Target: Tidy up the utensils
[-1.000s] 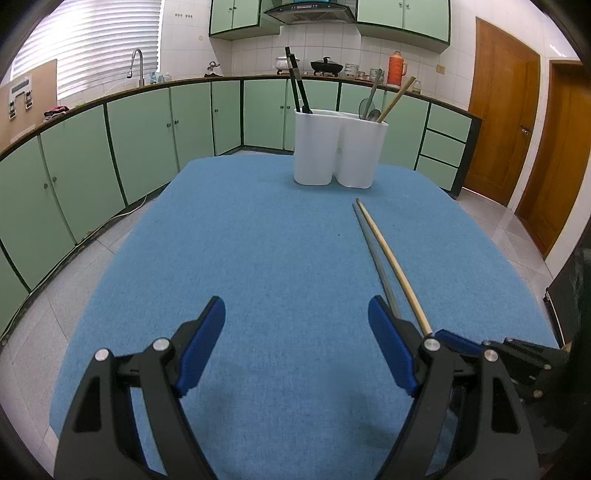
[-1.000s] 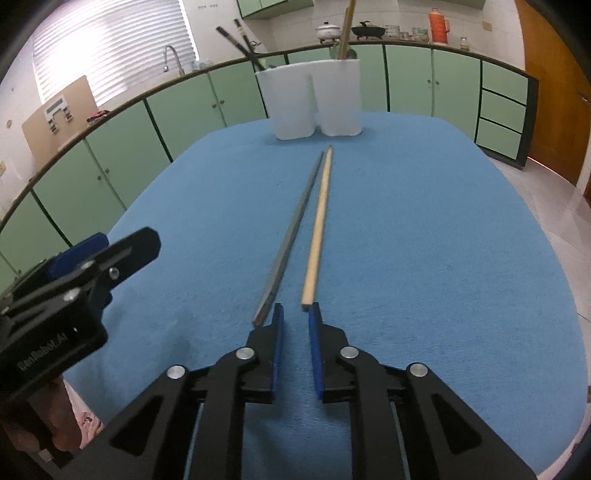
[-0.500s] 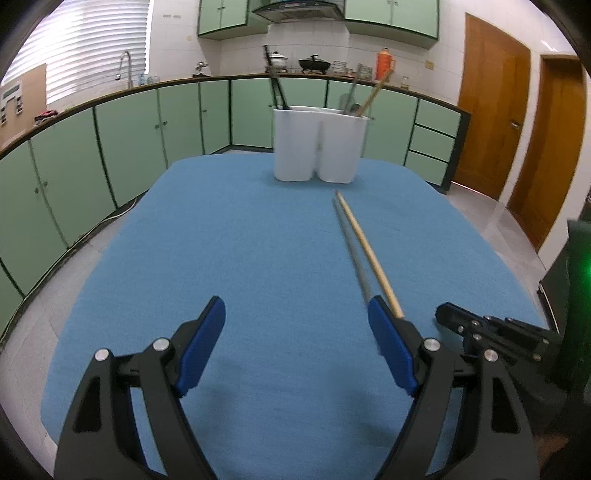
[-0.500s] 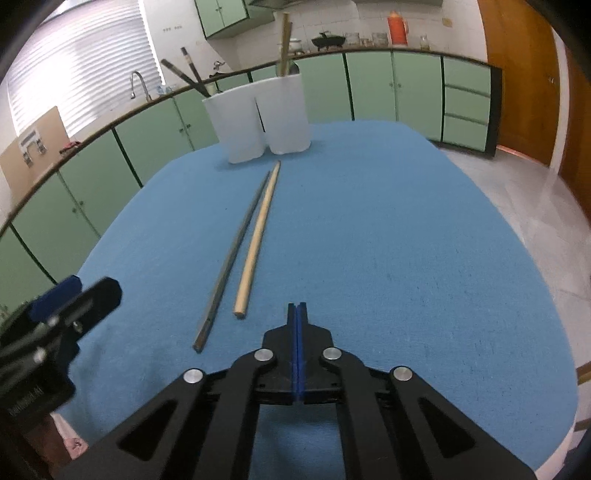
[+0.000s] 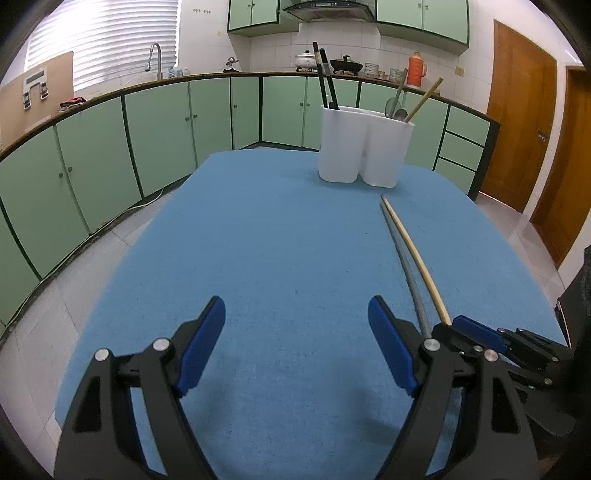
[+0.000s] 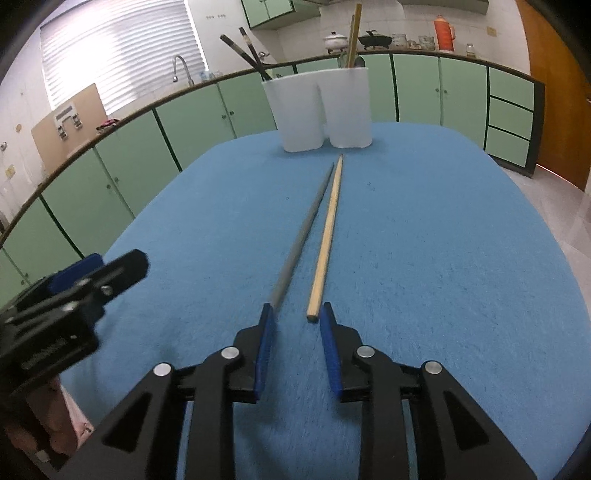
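The jaws of the right gripper have just been opening; half a second ago they were shut tight, and now a small gap is seen, with nothing gripped. The near ends of the wooden chopstick and the grey chopstick are found just ahead of it on the blue table. A pick-up seems to be planned. The left gripper is held wide open and empty. The white holder is seen at the far end.

Home kitchen, green cabinets wrapping the walls, sink tap gleaming under blinds, pots sitting beneath a range hood
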`<state>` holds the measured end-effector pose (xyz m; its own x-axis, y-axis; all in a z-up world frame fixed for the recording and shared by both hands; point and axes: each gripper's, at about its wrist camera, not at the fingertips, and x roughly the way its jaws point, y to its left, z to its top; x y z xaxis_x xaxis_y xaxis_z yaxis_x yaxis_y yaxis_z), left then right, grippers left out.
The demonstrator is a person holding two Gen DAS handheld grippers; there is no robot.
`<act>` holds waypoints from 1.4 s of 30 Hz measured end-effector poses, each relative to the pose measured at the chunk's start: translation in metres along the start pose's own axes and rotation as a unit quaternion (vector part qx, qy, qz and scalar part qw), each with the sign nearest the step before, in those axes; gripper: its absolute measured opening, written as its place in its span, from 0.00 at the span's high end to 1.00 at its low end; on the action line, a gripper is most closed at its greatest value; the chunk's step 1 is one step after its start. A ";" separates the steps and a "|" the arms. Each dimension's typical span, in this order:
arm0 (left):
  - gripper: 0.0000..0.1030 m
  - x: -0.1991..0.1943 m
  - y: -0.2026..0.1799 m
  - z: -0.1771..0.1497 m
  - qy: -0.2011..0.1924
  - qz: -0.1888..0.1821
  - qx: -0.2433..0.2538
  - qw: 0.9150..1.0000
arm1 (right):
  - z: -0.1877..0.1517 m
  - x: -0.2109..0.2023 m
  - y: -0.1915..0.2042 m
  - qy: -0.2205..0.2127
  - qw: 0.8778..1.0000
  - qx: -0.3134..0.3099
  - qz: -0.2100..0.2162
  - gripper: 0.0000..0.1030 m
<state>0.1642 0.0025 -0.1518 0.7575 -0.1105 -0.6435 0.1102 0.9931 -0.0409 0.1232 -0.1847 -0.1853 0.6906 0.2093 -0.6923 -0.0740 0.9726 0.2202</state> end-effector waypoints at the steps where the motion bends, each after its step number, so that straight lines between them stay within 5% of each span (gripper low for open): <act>1: 0.25 0.000 0.000 0.000 0.000 -0.002 0.001 1.000 | 0.000 0.001 0.000 -0.002 1.000 0.000 -0.002 0.76; 11: 0.25 0.002 -0.007 -0.001 0.003 -0.013 0.006 1.000 | 0.000 -0.001 -0.005 -0.005 1.000 0.002 -0.017 0.80; 16: 0.25 0.003 -0.008 0.001 0.003 -0.013 0.006 1.000 | 0.000 0.002 -0.003 -0.013 0.999 -0.009 -0.048 0.93; 32: 0.25 -0.005 -0.052 -0.015 0.009 -0.067 0.033 0.997 | -0.008 -0.041 -0.063 -0.034 0.992 0.085 -0.084 0.94; 42: 0.49 0.011 -0.090 -0.030 0.051 -0.097 0.063 0.992 | -0.002 -0.056 -0.069 -0.051 0.991 0.098 -0.072 0.94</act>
<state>0.1436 -0.0872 -0.1782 0.6455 -0.2878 -0.7075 0.3319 0.9400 -0.0795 0.0881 -0.2636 -0.1636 0.7540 0.0478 -0.6551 0.1660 0.9511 0.2605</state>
